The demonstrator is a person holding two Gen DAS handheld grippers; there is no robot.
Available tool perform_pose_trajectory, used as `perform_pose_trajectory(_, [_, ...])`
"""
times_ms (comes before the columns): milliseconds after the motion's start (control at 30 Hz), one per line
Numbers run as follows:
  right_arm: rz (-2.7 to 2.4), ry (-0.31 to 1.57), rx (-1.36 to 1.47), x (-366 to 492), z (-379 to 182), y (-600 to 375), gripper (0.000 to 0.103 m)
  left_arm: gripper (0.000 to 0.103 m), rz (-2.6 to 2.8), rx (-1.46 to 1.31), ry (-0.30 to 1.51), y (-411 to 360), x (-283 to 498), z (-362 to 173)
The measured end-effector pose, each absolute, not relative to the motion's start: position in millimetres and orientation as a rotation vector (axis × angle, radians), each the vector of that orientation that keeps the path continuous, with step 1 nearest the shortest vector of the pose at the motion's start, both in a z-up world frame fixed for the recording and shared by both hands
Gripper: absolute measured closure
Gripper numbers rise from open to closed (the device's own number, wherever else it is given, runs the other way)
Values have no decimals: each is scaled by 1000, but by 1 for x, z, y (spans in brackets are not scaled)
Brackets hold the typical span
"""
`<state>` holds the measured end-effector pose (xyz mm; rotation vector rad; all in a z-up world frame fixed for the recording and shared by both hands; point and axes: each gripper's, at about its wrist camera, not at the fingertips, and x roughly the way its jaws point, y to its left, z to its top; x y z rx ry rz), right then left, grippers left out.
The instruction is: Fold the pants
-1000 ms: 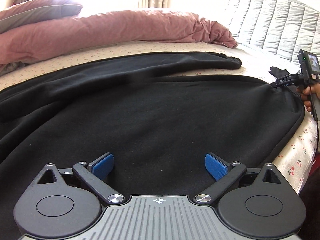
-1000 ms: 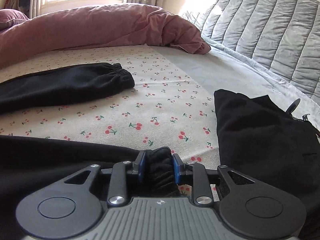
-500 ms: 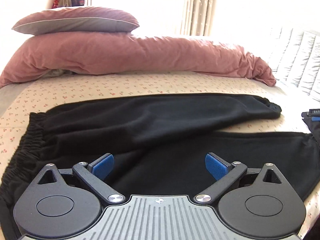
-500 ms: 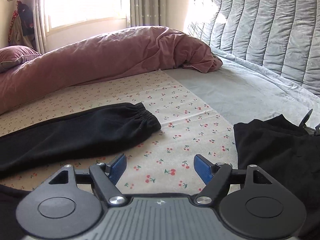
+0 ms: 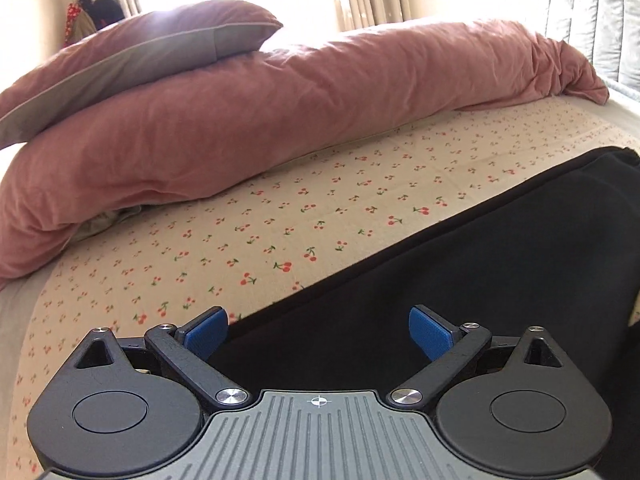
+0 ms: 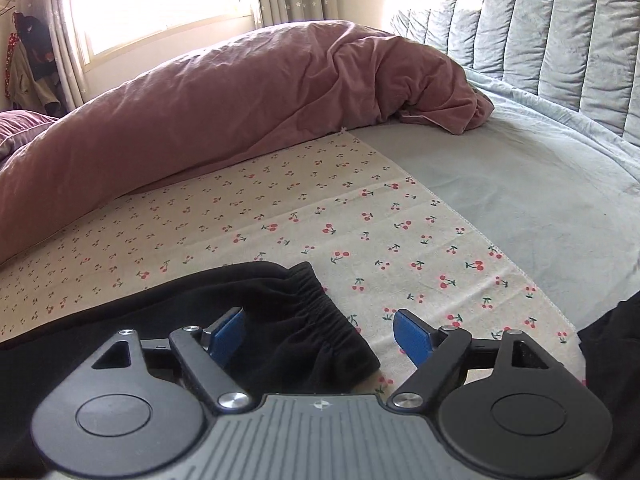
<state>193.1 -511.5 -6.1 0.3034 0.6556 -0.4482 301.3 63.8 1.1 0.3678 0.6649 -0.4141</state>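
Only black pants (image 5: 460, 280) on cherry-print sheet (image 5: 280, 220)

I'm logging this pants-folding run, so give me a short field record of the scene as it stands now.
surface: cherry-print sheet on a bed
garment: black pants lying flat, elastic cuff toward the grey bedspread
behind: pink duvet, pillow on top
left tool: open, over the pants' edge, gripping nothing
right tool: jaws opening, cuff between them, pads not pressing
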Motion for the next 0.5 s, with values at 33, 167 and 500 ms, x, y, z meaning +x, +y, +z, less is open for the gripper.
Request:
perform_pose_trajectory(33, [-449, 663, 311, 203, -12, -515, 24, 7, -418, 368, 673, 60, 312, -3])
perform_pose_trajectory(167, [-450, 699, 321, 232, -32, -525, 37, 12, -502, 352, 708, 47, 346, -21])
perform_pose_trajectory(500, [-431, 606, 146, 239, -31, -504, 78, 101, -527, 389, 772, 14, 353, -36])
